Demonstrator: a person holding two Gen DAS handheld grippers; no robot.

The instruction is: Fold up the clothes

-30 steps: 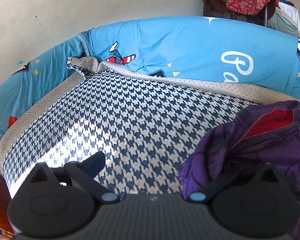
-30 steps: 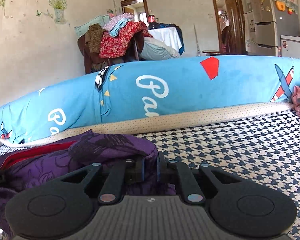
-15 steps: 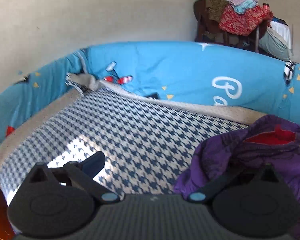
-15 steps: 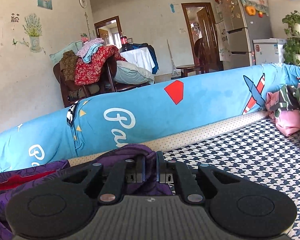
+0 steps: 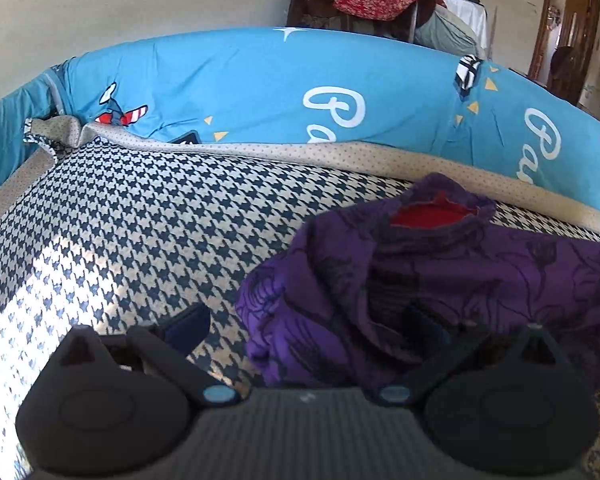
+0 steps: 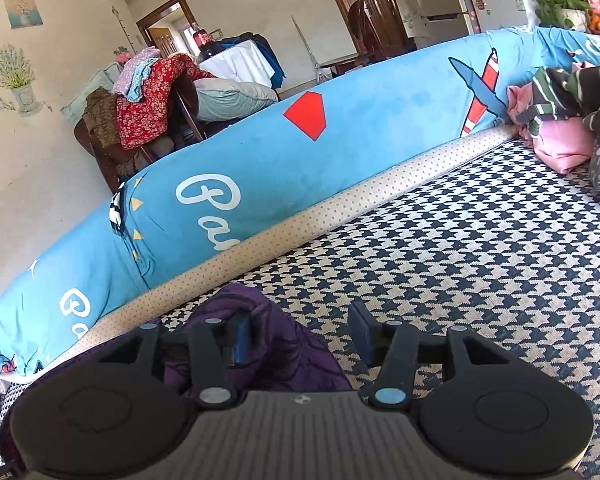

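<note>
From the left wrist, the left gripper (image 5: 306, 322) stands wide, its right finger sunk into the purple garment (image 5: 440, 276) on the houndstooth bed (image 5: 148, 216). From the right wrist, the right gripper (image 6: 302, 334) has just been opening; the garment (image 6: 260, 344) lies against its left finger (image 6: 242, 338), unpinched.

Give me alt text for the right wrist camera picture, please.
The right gripper has just been opening, its jaws now apart with a fold of the purple garment lying loose between them on the houndstooth bed cover. A blue bolster lines the far edge.
</note>
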